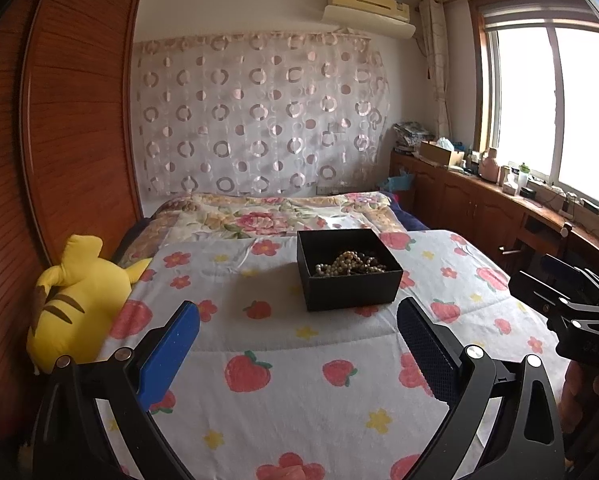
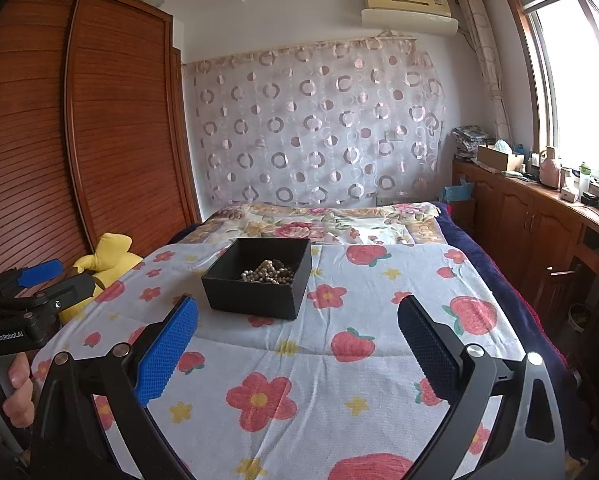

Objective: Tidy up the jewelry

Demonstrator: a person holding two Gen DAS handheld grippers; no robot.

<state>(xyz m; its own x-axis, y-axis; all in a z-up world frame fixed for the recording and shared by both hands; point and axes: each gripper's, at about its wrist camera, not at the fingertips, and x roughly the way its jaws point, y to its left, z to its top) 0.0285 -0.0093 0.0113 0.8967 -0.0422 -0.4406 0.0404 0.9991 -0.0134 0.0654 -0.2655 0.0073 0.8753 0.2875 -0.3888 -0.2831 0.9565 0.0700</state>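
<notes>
A black open box (image 1: pixel 349 292) stands on the flowered bedspread (image 1: pixel 283 360). In it lies a heap of pearl and dark bead necklaces (image 1: pixel 349 265). The box (image 2: pixel 255 292) and the beads (image 2: pixel 269 273) also show in the right wrist view. My left gripper (image 1: pixel 297 316) is open and empty, held above the bedspread just short of the box. My right gripper (image 2: pixel 297 316) is open and empty, to the right of the left one and equally short of the box. The left gripper also shows at the left edge of the right wrist view (image 2: pixel 55 276).
A yellow plush toy (image 1: pixel 75 300) lies at the bed's left edge beside a wooden wardrobe (image 1: pixel 71 120). A folded floral quilt (image 1: pixel 275 216) lies behind the box. A wooden cabinet (image 1: pixel 479 200) with clutter runs under the window on the right.
</notes>
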